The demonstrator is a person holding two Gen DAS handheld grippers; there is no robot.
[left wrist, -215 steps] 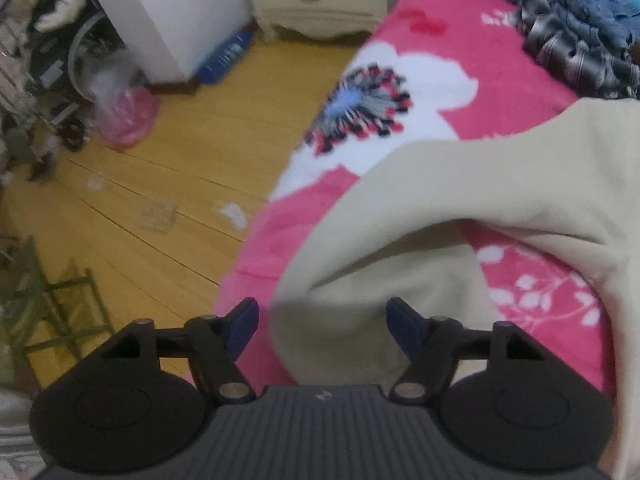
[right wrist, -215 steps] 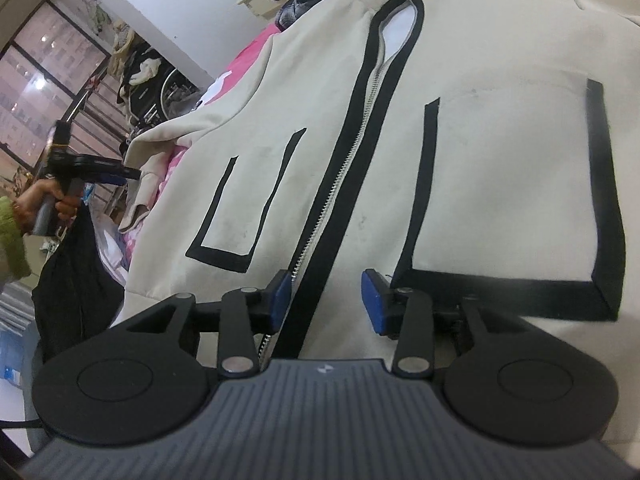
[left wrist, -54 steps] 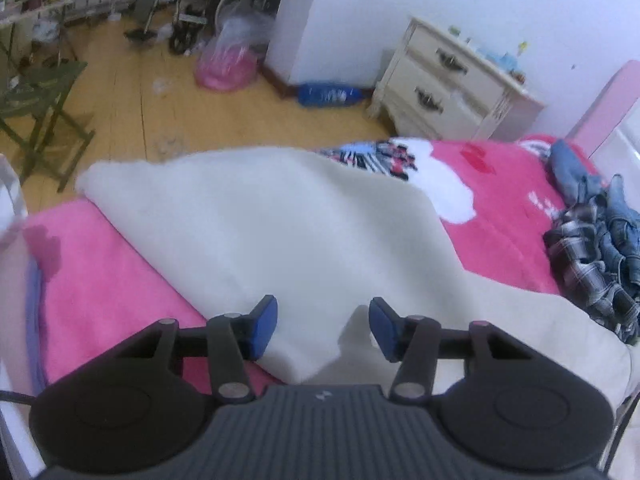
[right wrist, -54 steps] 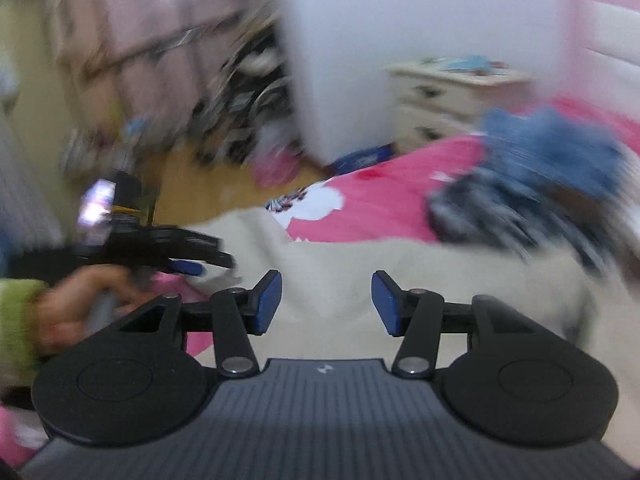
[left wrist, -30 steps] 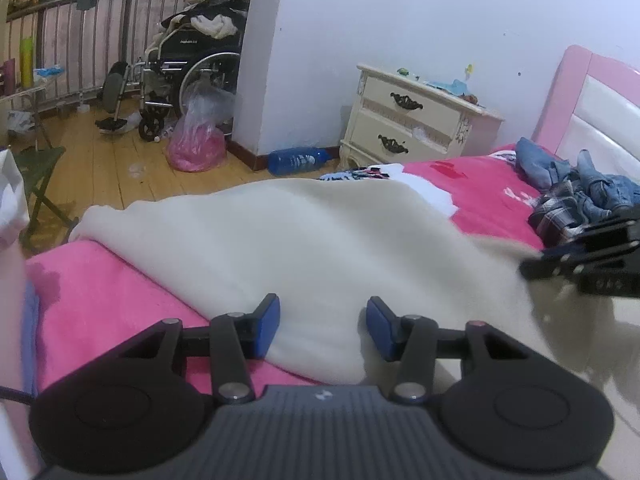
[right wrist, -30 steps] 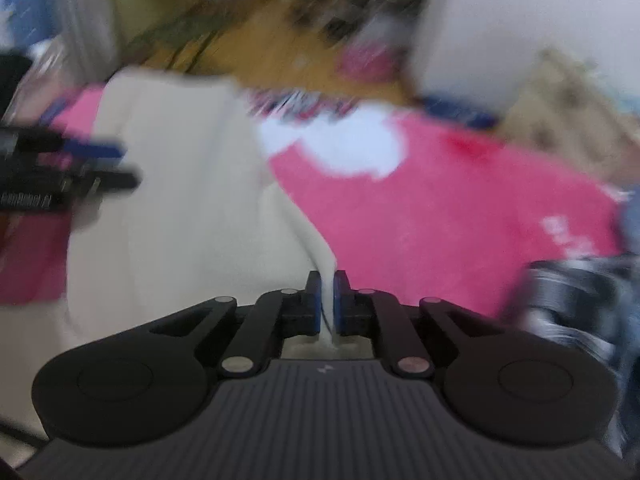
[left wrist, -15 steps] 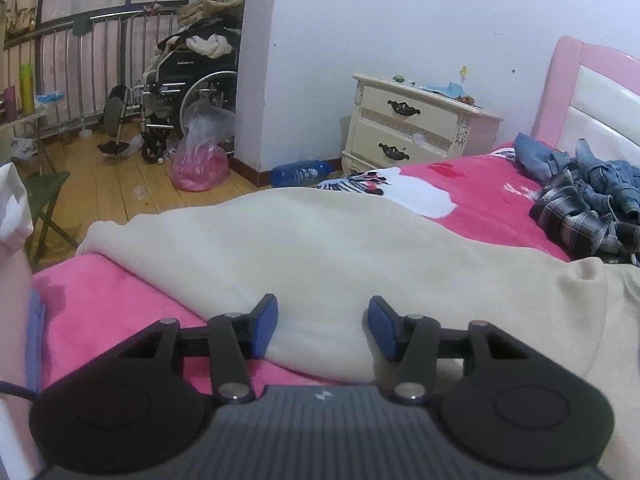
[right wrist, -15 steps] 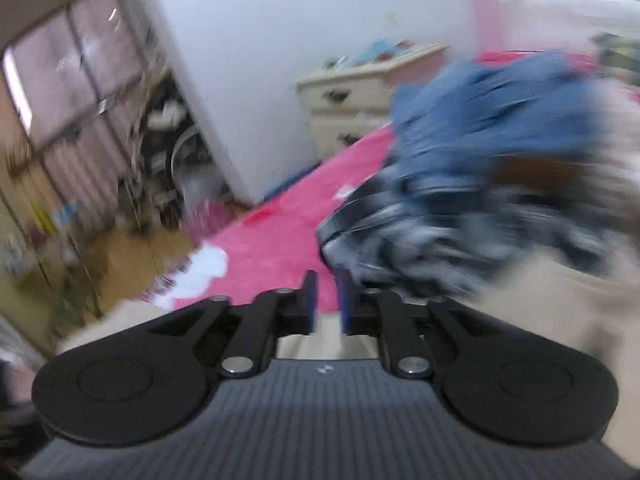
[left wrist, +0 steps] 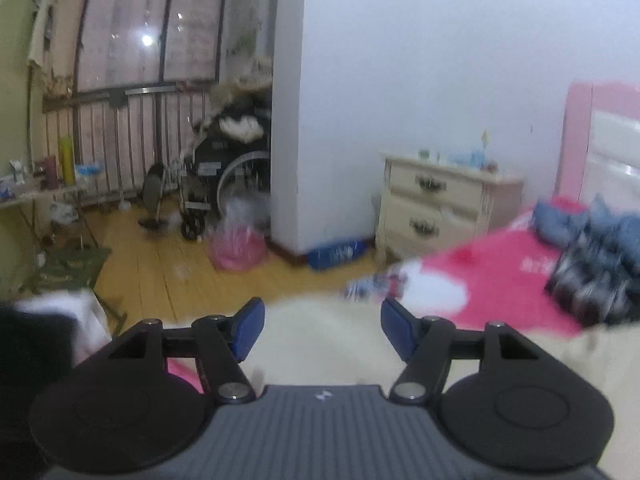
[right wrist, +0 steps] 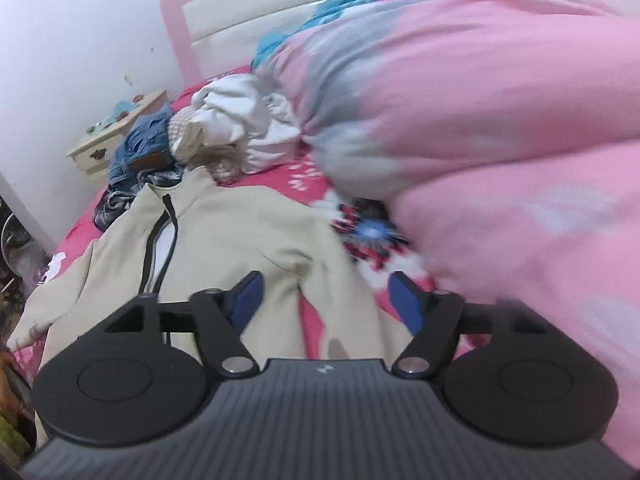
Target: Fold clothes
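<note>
only from the right tongs [right wrist: 326,300], just released, the cream jacket's [right wrist: 240,232] zipper; left tongs [left wrist: 322,328] likewise released

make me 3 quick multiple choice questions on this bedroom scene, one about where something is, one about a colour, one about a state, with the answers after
1. Where does the cream jacket lie?
A. on the floor
B. spread on the pink bedspread
C. on the nightstand

2. What colour is the trim along the jacket's zipper?
A. red
B. yellow
C. black

3. How does the right gripper stand?
A. open, nothing between its pads
B. shut on the jacket's sleeve
C. shut on the denim clothes

Answers:
1. B, the right wrist view shows the jacket lying flat on the flowered pink cover, below the pile of denim clothes.
2. C, dark strips run beside the zipper up to the collar.
3. A, the blue pads stand wide apart above the jacket and press on nothing; the jaws have just been opening.
</note>
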